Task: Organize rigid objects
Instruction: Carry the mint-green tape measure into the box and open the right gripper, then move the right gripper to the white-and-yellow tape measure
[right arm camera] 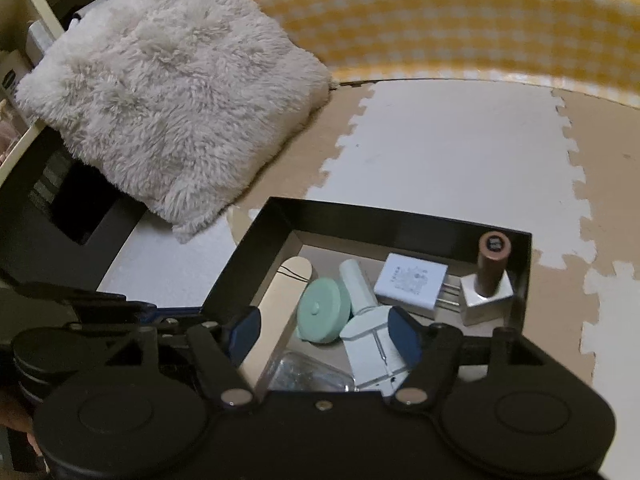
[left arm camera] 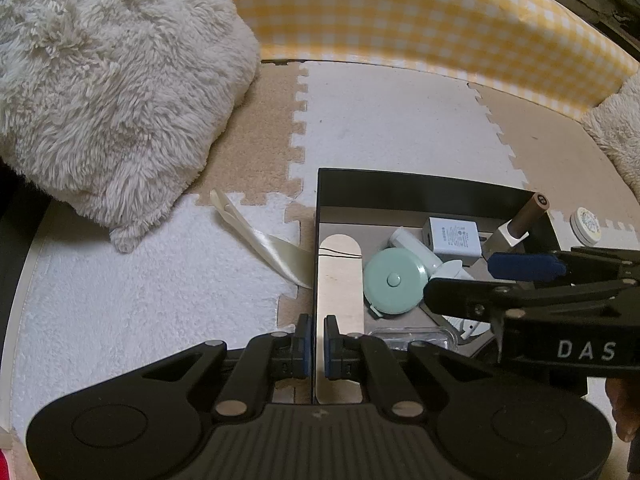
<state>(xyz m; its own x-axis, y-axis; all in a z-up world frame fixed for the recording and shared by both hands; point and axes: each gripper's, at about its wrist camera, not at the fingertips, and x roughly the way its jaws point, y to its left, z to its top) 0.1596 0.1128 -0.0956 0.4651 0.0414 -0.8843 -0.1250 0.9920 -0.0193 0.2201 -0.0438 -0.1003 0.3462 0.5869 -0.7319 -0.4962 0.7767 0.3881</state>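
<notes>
L gripper [left arm camera: 316, 344] sits nearest the lens, jaws pressed onto the left wall of the black box [left arm camera: 420, 188], one blue pad outside, one inside, pinching that wall. R gripper [right arm camera: 324, 328] hangs over the box's near edge w/ jaws spread wide, nothing between them; in the left wrist view it reaches in from the right side, above the box's right part. Inside the box: a clear plastic case [right arm camera: 308, 372] at the near edge, a pale flat tool [right arm camera: 376, 348] just beside it under the R jaws, a mint round tape measure [left arm camera: 394, 280] approx. centre, touching a white cylinder [right arm camera: 358, 284] behind it. A flat pale stick [left arm camera: 340, 280] lies along the left wall. White charger plug [left arm camera: 454, 240] toward the far right, prongs pointing at the nail polish bottle [right arm camera: 490, 280], which stands in the far right corner, brown cap up. Outside: a small round tin [left arm camera: 586, 222] on the foam mat [left arm camera: 400, 120] just off the box's right wall; a cream ribbon [left arm camera: 264, 242] left of the box; fluffy cushion [left arm camera: 108, 92] far left; yellow checked cover [left arm camera: 400, 16] along the back.
</notes>
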